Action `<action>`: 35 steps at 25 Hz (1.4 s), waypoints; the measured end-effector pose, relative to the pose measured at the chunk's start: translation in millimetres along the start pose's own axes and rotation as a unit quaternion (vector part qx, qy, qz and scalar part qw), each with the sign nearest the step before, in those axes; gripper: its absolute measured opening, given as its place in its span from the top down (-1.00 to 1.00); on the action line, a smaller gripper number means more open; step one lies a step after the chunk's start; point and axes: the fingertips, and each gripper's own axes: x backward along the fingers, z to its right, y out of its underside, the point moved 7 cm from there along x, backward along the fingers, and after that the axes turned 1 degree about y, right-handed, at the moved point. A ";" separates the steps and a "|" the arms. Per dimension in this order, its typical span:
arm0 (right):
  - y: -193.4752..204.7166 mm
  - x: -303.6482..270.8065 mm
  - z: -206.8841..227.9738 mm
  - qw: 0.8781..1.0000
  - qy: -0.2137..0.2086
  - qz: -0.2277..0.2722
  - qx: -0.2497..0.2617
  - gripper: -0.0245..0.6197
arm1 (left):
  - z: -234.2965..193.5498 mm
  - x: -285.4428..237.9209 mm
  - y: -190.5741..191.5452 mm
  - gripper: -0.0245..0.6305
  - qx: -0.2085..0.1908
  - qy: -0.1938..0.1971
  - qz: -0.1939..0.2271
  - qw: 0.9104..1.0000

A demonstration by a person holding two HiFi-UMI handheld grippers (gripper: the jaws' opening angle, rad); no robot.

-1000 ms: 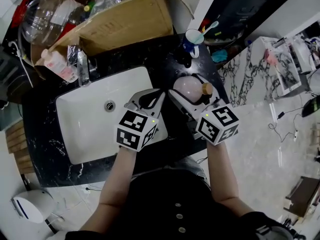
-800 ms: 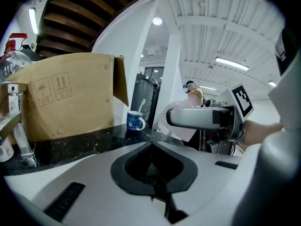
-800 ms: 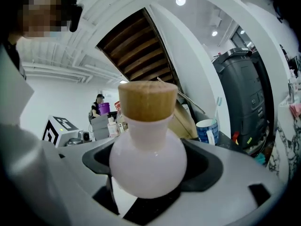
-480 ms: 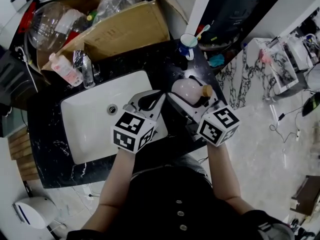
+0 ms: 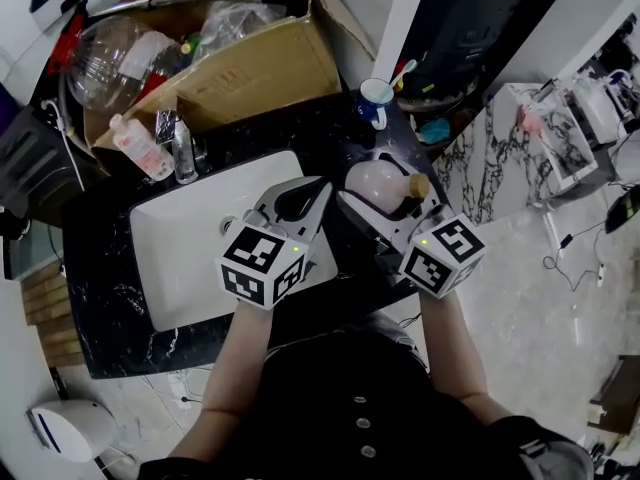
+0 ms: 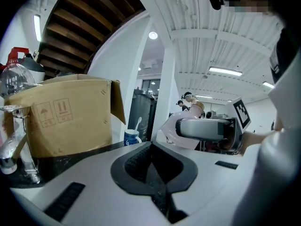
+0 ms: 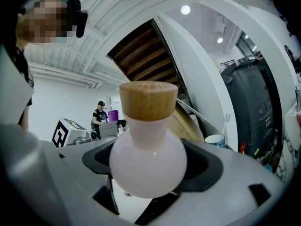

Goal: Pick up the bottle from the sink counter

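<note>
A round pale pink bottle with a wooden cap lies sideways in my right gripper, whose jaws are shut on its body above the black counter. In the right gripper view the bottle fills the space between the jaws, cap upward. My left gripper hovers over the right edge of the white sink, jaws closed together with nothing in them. In the left gripper view the bottle and the right gripper show ahead to the right.
A blue mug with a toothbrush stands at the counter's back. A chrome faucet and a small pink-labelled bottle sit behind the sink. A cardboard box with plastic items fills the back. The counter's right edge drops to a marble floor.
Both grippers stay almost where they were, the right one still holding the pink bottle. The head view has shifted, so the sink and box sit lower and more to the right.
</note>
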 end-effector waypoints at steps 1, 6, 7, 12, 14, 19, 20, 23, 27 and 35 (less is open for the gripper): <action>-1.3 -0.2 -1.3 1.000 -0.003 0.002 0.000 -0.34 | 0.0 1.2 -2.5 0.87 -0.003 -0.001 0.007 1.000; -8.1 1.3 -7.1 1.000 -0.013 0.013 0.007 -0.34 | 0.5 6.2 -13.8 0.87 -0.014 -0.007 0.026 1.000; -9.2 1.5 -8.0 1.000 -0.014 0.015 0.009 -0.34 | 1.2 7.4 -16.3 0.87 -0.016 -0.008 0.030 0.999; -10.4 1.8 -12.6 0.999 -0.027 0.016 0.022 -0.34 | 9.0 11.7 -23.3 0.87 -0.038 0.007 0.049 0.998; -9.7 1.8 -14.5 0.999 -0.031 0.014 0.028 -0.34 | 10.2 13.4 -23.8 0.87 -0.042 0.009 0.052 0.998; -7.0 3.9 -18.4 0.999 -0.034 0.012 0.033 -0.34 | 10.3 17.9 -22.9 0.87 -0.040 0.007 0.056 0.998; -6.8 4.5 -18.9 0.999 -0.034 0.013 0.034 -0.34 | 10.3 18.4 -22.0 0.87 -0.039 0.006 0.055 0.998; -6.8 6.1 -19.0 0.999 -0.035 0.015 0.031 -0.34 | 10.3 17.5 -17.1 0.87 -0.031 0.001 0.047 0.998; -5.9 7.5 -19.2 0.999 -0.038 0.011 0.032 -0.34 | 10.8 15.3 -8.7 0.87 -0.029 -0.006 0.036 0.999; -1.0 11.0 -19.1 0.999 -0.035 0.005 0.031 -0.34 | 12.8 9.7 6.5 0.87 -0.022 -0.002 -0.012 1.000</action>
